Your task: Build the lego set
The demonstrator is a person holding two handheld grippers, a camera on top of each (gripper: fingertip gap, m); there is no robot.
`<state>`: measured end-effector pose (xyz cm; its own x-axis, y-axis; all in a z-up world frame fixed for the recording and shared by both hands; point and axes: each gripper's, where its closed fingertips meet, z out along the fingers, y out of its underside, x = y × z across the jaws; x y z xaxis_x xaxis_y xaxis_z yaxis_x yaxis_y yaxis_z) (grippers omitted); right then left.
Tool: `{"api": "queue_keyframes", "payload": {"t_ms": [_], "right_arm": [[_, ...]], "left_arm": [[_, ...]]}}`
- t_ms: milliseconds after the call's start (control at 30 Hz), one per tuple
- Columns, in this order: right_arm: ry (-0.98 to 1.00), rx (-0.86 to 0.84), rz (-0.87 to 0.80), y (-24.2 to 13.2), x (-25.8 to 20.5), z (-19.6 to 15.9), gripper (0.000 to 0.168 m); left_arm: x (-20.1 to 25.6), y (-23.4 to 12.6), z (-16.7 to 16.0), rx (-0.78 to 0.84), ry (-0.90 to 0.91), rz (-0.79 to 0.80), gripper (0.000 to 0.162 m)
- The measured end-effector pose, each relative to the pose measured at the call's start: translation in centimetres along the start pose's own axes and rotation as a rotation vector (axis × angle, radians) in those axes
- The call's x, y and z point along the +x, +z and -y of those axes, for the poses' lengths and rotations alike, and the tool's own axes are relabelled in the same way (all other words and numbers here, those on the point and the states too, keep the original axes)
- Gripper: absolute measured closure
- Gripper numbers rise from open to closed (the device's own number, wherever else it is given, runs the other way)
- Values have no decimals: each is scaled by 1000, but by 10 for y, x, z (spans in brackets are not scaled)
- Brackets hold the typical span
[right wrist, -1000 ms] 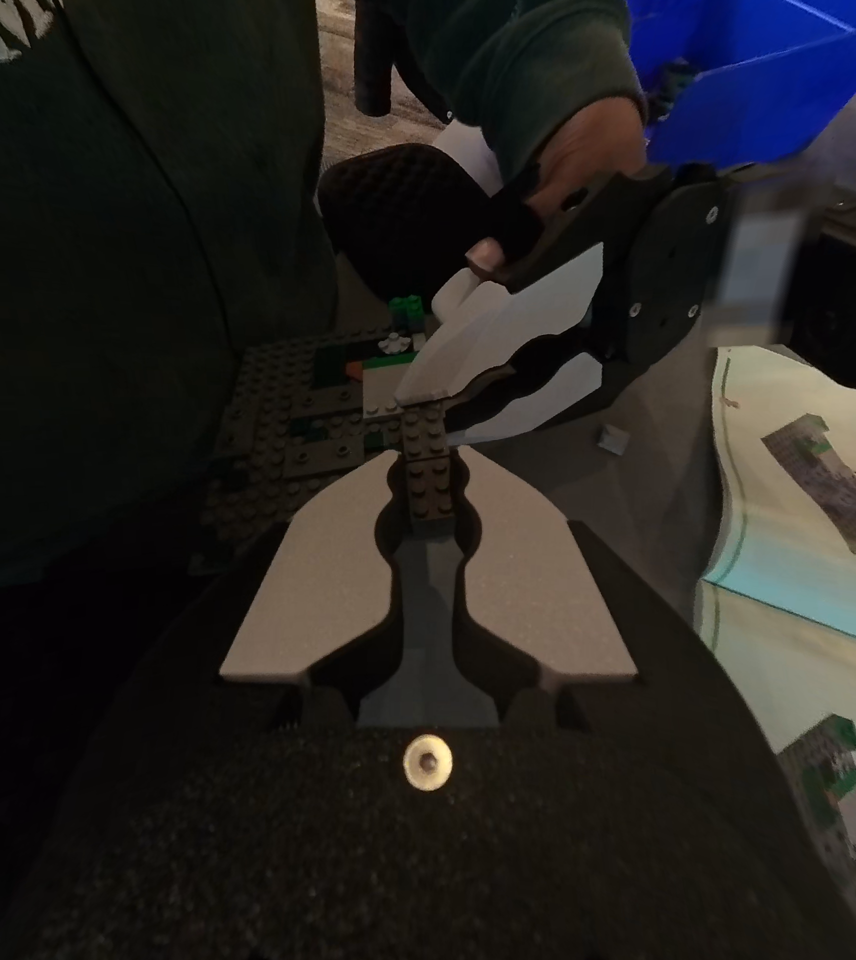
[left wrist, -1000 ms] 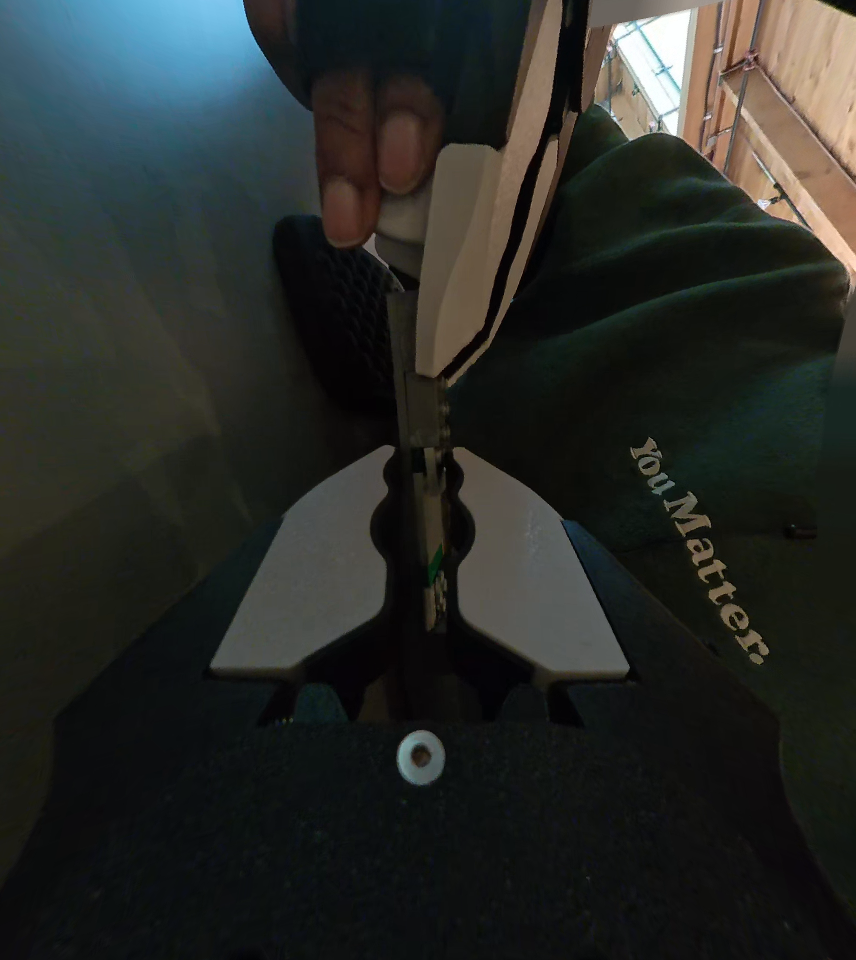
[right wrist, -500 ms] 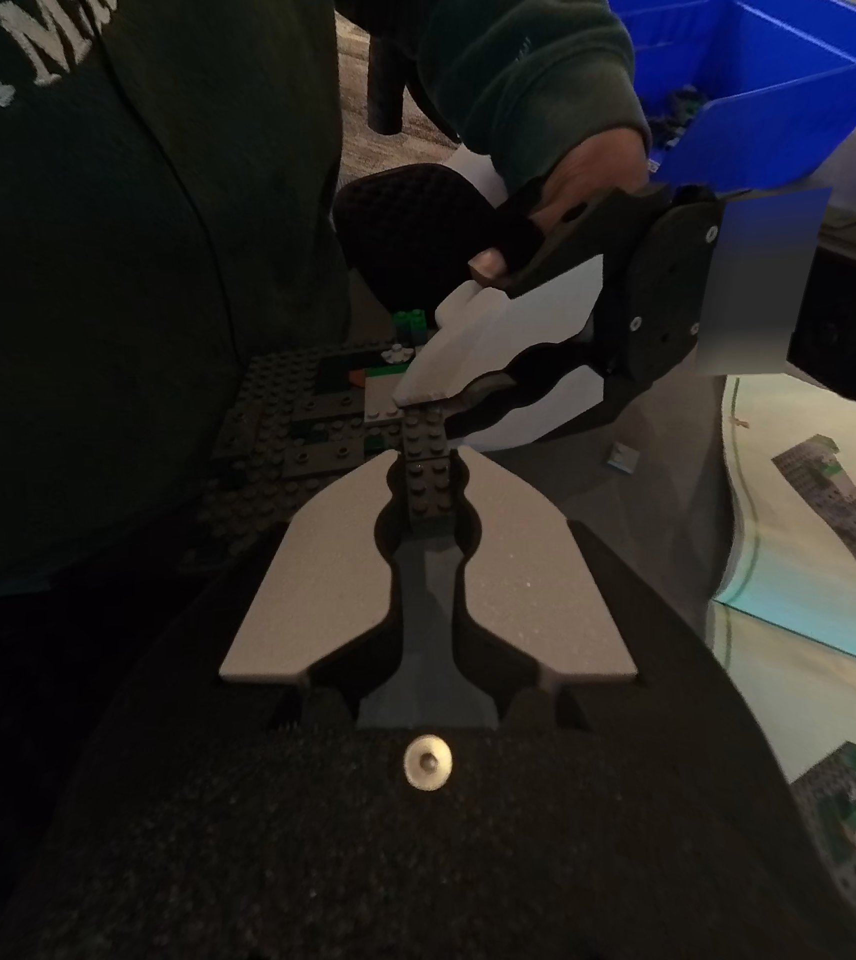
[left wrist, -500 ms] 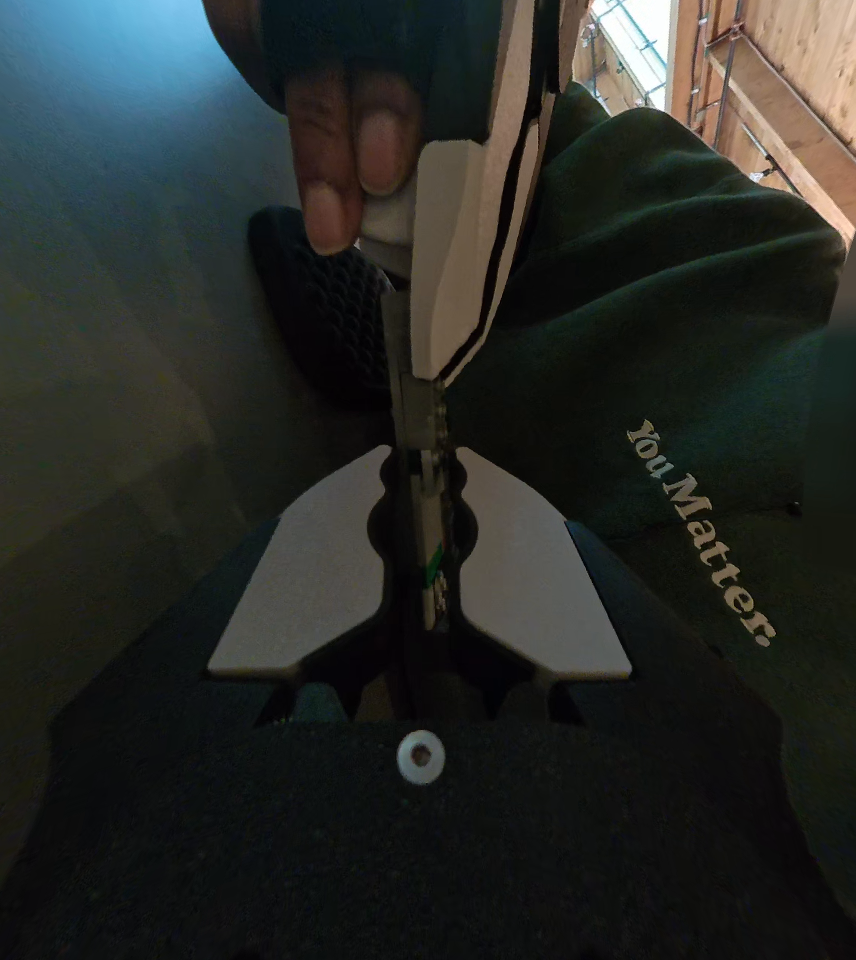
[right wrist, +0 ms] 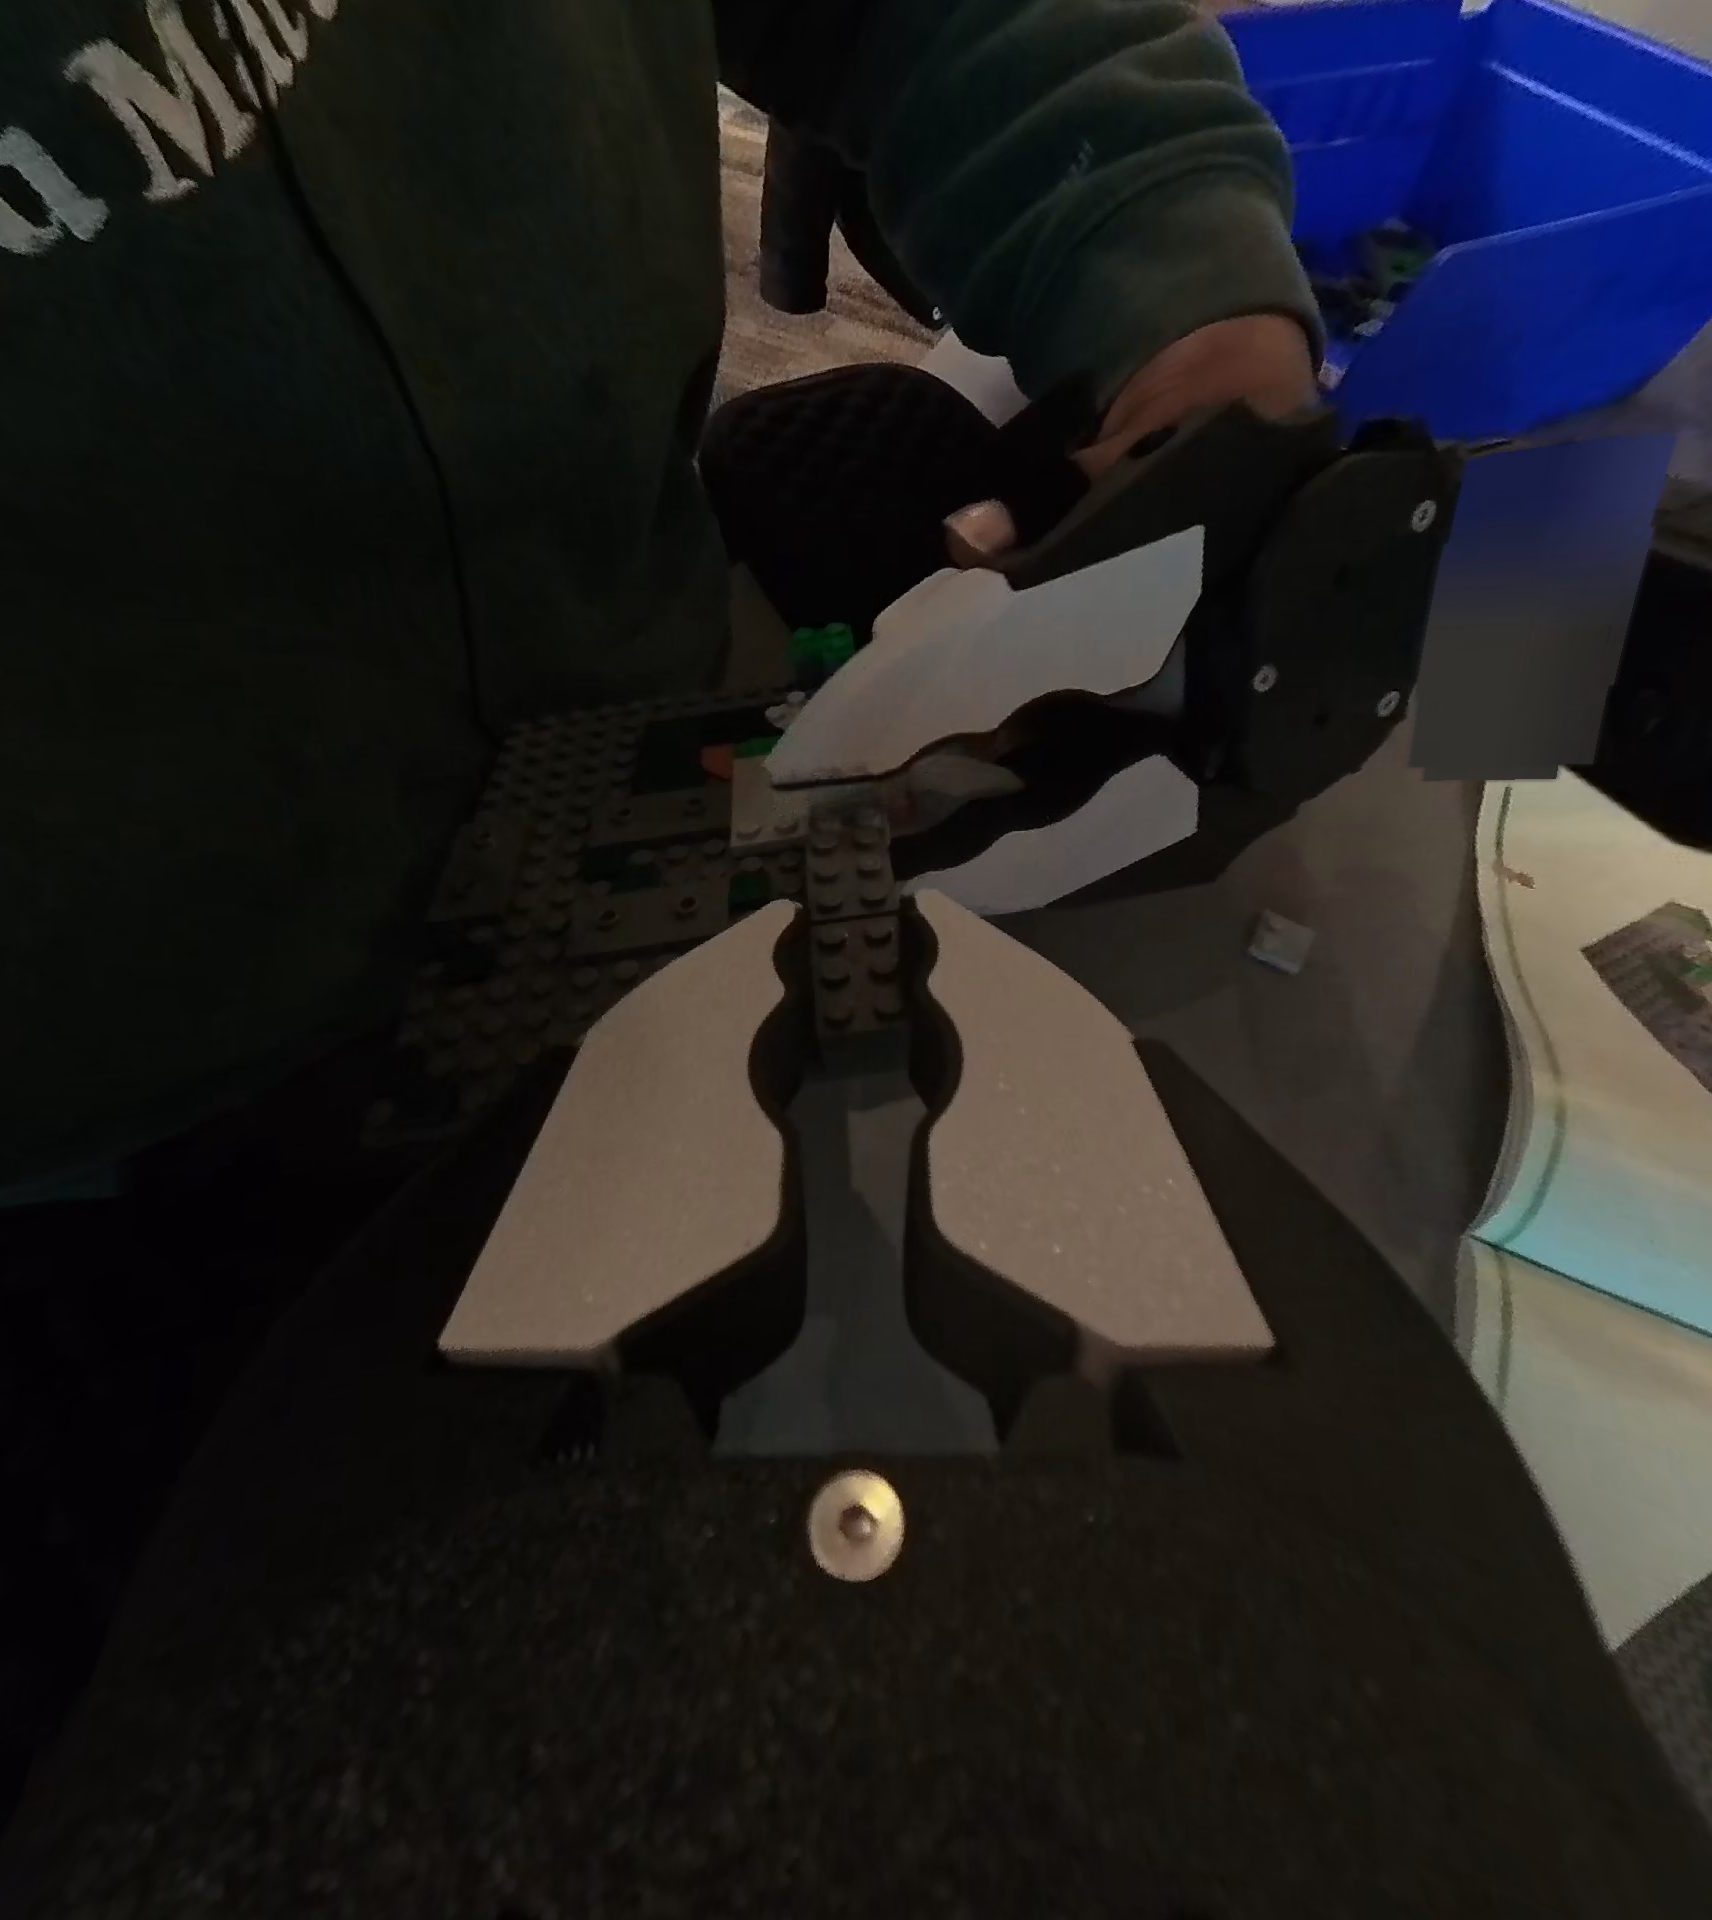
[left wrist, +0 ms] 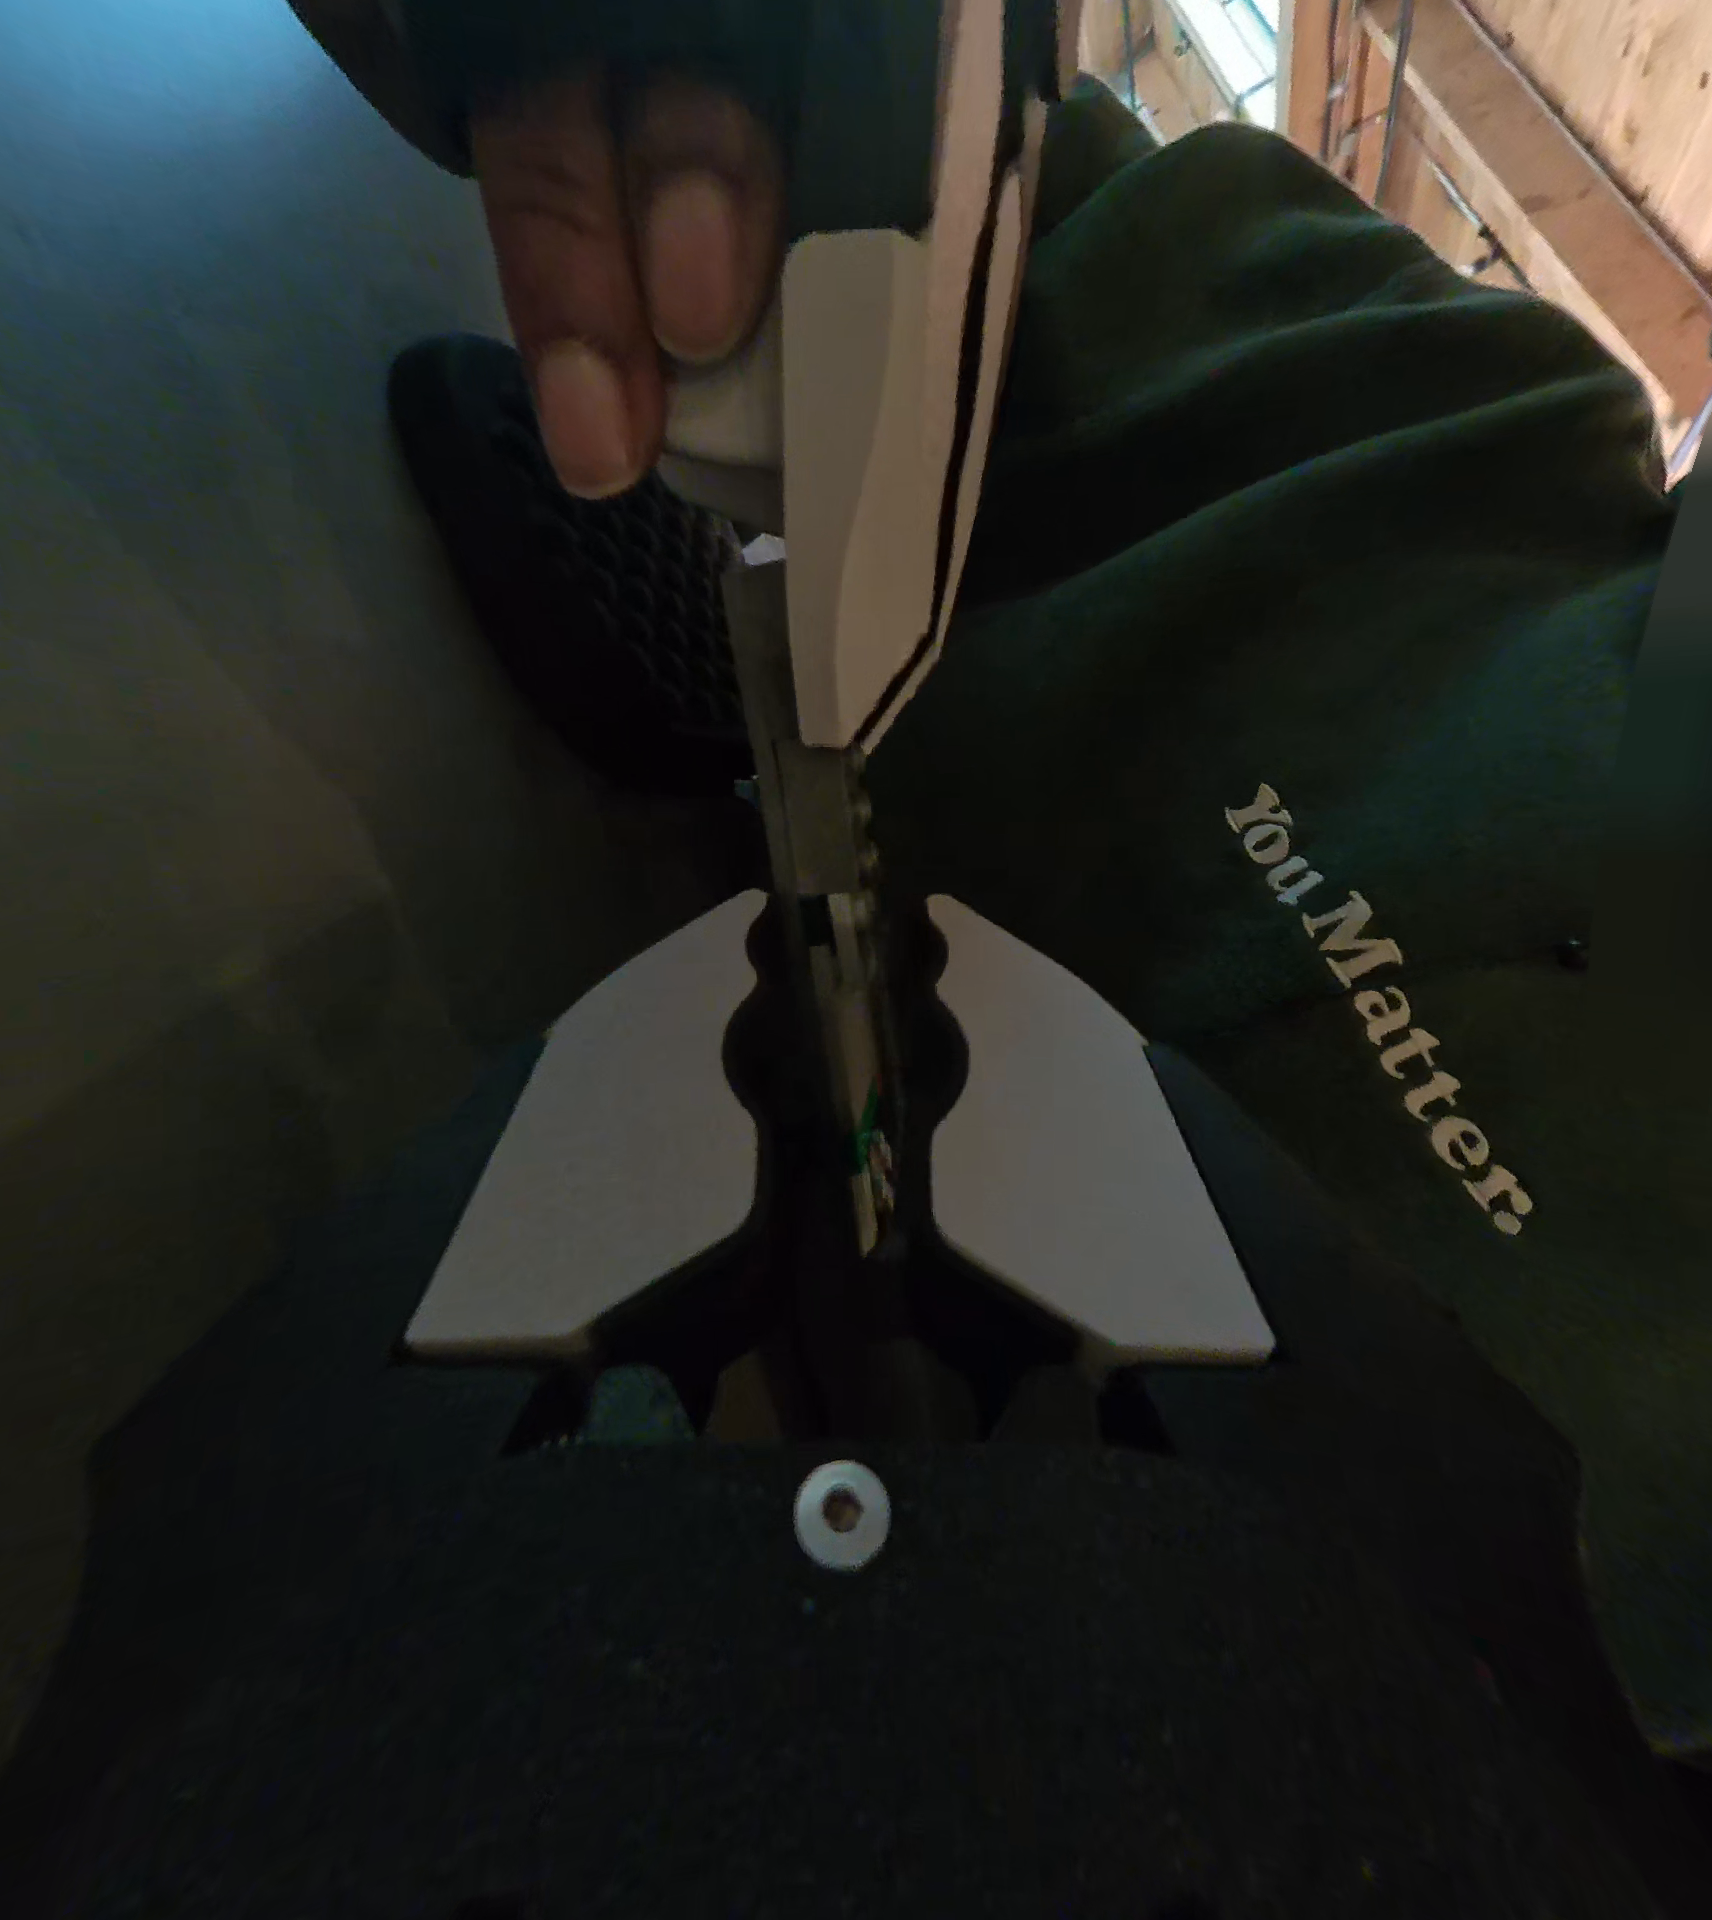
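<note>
My right gripper [right wrist: 857, 935] clamps a dark plate [right wrist: 857, 961]; my left gripper [right wrist: 831, 779] grips the half-built base [right wrist: 561, 852] ahead; much remains.

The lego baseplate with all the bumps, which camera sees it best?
The right wrist view: the baseplate shows its studded top there, lying flat, held by both tongs. The left wrist view catches it only edge-on, a thin strip, so no studded top is visible.
</note>
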<state>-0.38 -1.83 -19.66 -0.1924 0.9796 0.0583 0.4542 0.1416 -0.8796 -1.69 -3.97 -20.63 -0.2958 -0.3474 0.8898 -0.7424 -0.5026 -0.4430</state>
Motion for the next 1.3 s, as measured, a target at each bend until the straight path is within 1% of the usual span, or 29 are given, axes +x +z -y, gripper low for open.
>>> {"api": "queue_keyframes", "payload": {"t_ms": [167, 333, 767, 967, 1100, 1300], "right_arm": [[-3, 2, 0, 1, 1, 1, 152], [-3, 2, 6, 2, 1, -1, 153], [-7, 8, 21, 5, -5, 1, 152], [-7, 10, 13, 4, -5, 1, 152], [-9, 21, 17, 5, -7, 3, 153], [-13, 15, 25, 7, -8, 2, 152]], "left_arm": [[0, -5, 1, 10, 1, 13, 140], [-4, -6, 2, 28, -24, 21, 147], [-3, 0, -4, -5, -12, 17, 147], [-3, 1, -4, 3, -10, 17, 147], [1, 0, -5, 12, -22, -14, 148], [0, 1, -8, -13, -19, 13, 148]]}}
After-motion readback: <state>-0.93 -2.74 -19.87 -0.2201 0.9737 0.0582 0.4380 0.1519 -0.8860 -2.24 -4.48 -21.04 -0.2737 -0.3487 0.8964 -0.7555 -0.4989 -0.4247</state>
